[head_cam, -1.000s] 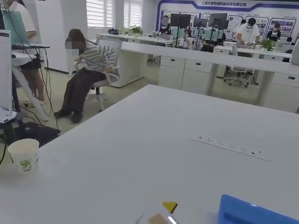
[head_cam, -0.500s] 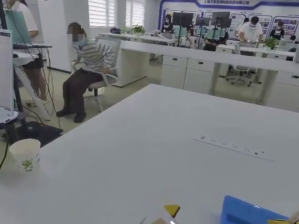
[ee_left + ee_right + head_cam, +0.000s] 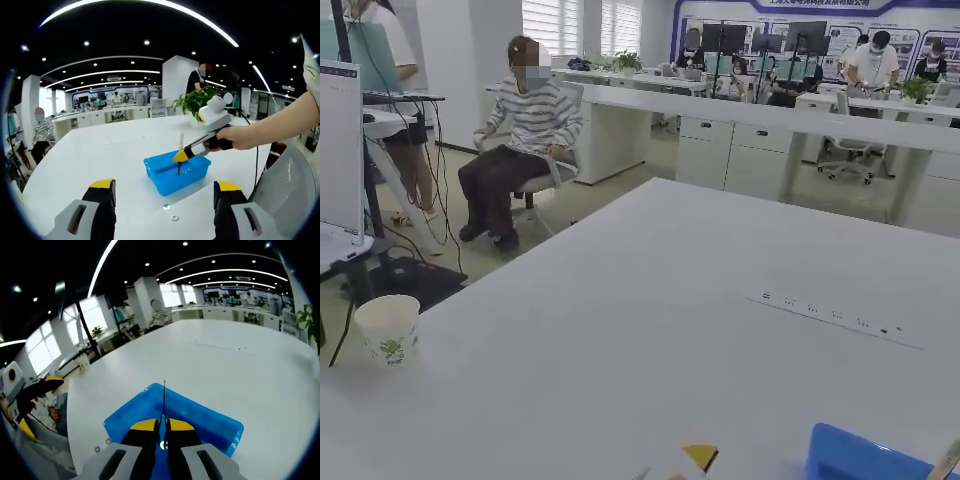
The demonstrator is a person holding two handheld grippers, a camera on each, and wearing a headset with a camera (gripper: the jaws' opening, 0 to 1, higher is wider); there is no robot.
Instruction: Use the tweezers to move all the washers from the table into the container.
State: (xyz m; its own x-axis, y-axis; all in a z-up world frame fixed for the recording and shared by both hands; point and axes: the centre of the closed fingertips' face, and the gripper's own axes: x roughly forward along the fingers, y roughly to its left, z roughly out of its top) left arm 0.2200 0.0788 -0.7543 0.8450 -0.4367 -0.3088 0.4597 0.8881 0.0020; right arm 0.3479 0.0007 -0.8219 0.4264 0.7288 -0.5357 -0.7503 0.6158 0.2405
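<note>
Left gripper [image 3: 165, 189]: jaws wide, holding nothing, low over the white table [image 3: 100, 155]. Two washers [image 3: 166, 206] lie loose just ahead, approx. between the jaws and near the blue container [image 3: 165, 182]. Right gripper [image 3: 162, 426]: jaws pinched on the tweezers [image 3: 163, 395], tips down over the container interior; a washer in the tips is too small to confirm. Recommended: release low inside the walls, lift clear of the rim, then approach the nearest washer at a shallow angle. Table is open beyond; paper cup [image 3: 388, 328] at the far-left edge and power strip [image 3: 835, 318] are well apart from the work.
</note>
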